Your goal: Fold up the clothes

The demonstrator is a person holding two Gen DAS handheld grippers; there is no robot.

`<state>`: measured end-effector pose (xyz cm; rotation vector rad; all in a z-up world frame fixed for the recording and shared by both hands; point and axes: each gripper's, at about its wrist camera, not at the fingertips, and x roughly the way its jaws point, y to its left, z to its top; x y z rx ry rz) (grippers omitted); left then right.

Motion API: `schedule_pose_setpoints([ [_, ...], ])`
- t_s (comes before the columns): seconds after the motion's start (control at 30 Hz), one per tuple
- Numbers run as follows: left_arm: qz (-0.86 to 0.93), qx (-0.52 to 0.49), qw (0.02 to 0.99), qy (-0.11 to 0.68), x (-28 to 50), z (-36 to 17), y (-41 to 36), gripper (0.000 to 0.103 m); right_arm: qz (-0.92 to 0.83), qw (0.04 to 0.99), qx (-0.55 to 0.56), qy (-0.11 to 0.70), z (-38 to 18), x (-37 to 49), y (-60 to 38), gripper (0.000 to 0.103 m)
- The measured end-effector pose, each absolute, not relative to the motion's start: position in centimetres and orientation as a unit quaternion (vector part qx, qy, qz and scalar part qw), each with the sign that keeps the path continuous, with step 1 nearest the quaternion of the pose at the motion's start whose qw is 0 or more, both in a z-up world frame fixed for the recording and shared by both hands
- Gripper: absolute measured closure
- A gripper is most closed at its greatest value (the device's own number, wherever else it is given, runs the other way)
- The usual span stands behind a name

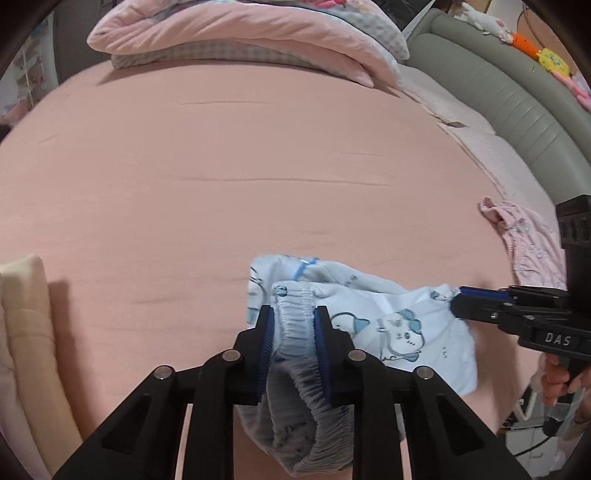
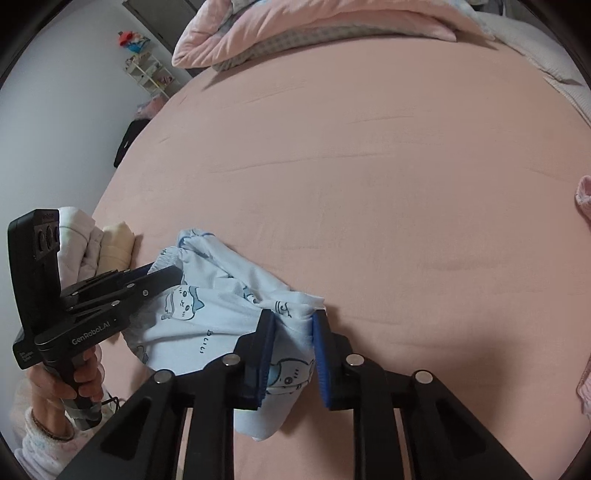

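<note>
A small light-blue pair of pants with cartoon cat prints hangs between both grippers, just above the pink bed sheet. My left gripper is shut on its gathered elastic waistband. My right gripper is shut on the other end of the pants. In the left wrist view the right gripper comes in from the right. In the right wrist view the left gripper comes in from the left. The cloth is bunched and sags between them.
Folded cream and white clothes are stacked at the bed's left edge. A pink garment lies at the right. A pink quilt is piled at the far end. A grey headboard with plush toys runs along the right.
</note>
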<state>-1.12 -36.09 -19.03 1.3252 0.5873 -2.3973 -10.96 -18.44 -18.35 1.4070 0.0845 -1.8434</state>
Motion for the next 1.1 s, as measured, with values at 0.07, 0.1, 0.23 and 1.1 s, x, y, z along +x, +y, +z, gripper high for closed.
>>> schedule_pose_setpoints([
  [0.07, -0.842, 0.465, 0.171, 0.214, -1.1, -19.0, -36.5, 0.085, -0.735, 0.388, 0.556, 0.032, -18.4, -11.2, -18.2, 0.090],
  [0.1, -0.841, 0.463, 0.172, 0.219, -1.0, -19.0, -36.8, 0.085, -0.737, 0.382, 0.557, 0.033, -18.4, -11.5, -18.1, 0.091],
  [0.23, -0.832, 0.471, 0.177, 0.233, -0.7, -19.9, -37.5, 0.085, -0.733, 0.365, 0.574, 0.032, -19.4, -11.9, -18.4, 0.091],
  [1.1, -0.818, 0.414, 0.164, 0.363, 5.7, -18.6, -35.7, 0.031, -0.697, 0.403, 0.590, -0.061, -19.2, -7.6, -17.6, 0.042],
])
